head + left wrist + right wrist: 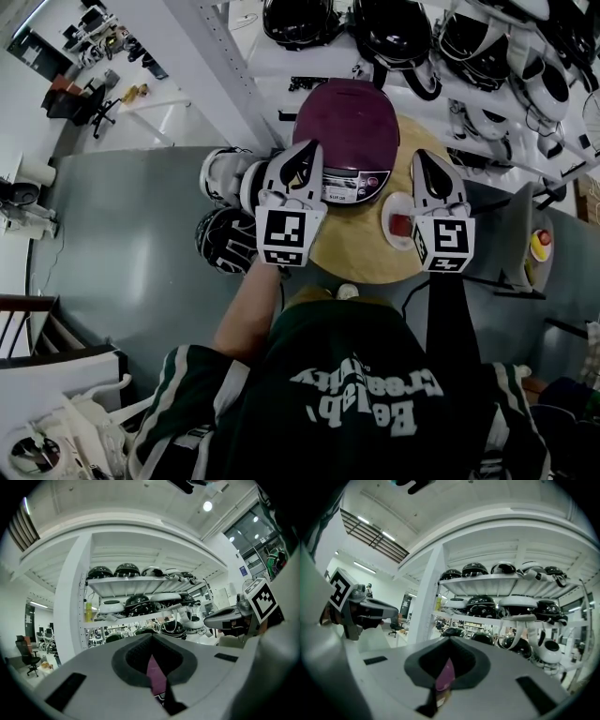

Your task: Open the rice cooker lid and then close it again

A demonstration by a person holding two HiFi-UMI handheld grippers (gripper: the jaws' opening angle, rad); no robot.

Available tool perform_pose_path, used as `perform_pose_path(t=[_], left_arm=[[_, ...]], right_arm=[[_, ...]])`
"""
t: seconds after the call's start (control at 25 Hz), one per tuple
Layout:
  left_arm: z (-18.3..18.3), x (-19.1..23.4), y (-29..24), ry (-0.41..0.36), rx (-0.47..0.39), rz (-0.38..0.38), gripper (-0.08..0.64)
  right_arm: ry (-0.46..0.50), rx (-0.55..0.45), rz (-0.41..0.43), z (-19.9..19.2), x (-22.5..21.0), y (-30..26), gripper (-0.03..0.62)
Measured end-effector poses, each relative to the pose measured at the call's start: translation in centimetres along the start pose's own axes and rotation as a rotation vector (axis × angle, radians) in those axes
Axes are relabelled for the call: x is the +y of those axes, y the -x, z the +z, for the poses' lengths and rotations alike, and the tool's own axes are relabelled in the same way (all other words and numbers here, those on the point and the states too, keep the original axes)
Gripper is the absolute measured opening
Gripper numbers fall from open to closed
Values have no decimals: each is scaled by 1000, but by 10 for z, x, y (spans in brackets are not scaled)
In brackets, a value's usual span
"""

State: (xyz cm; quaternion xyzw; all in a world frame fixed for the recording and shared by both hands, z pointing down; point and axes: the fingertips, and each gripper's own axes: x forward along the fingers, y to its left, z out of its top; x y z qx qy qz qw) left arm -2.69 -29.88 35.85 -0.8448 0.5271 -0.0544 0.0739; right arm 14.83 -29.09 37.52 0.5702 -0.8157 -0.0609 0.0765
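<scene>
The rice cooker (347,122) has a maroon lid, which is down, and stands at the far side of a round wooden table (356,253). My left gripper (302,157) is shut and empty, with its tip over the cooker's front left edge. Whether it touches the cooker cannot be told. My right gripper (422,161) is also shut and empty, just right of the cooker. In the left gripper view the closed jaws (152,641) leave only a sliver of the maroon cooker (157,677) showing. The right gripper view shows the same sliver (445,677) past its closed gripper (450,644).
A small white dish (397,225) with something red in it sits on the table under the right gripper. Helmets (225,239) lie on the floor left of the table. Shelves of helmets (394,33) stand right behind the cooker. A grey stand with a red button (541,244) is at the right.
</scene>
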Motion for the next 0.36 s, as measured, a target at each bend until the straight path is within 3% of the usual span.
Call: perform_pose_path(t=[0.36], left_arm=[[-1,-5,-3,-3,7,-4,2]], right_arm=[[-1,15,-9,-2,-2,2,3]])
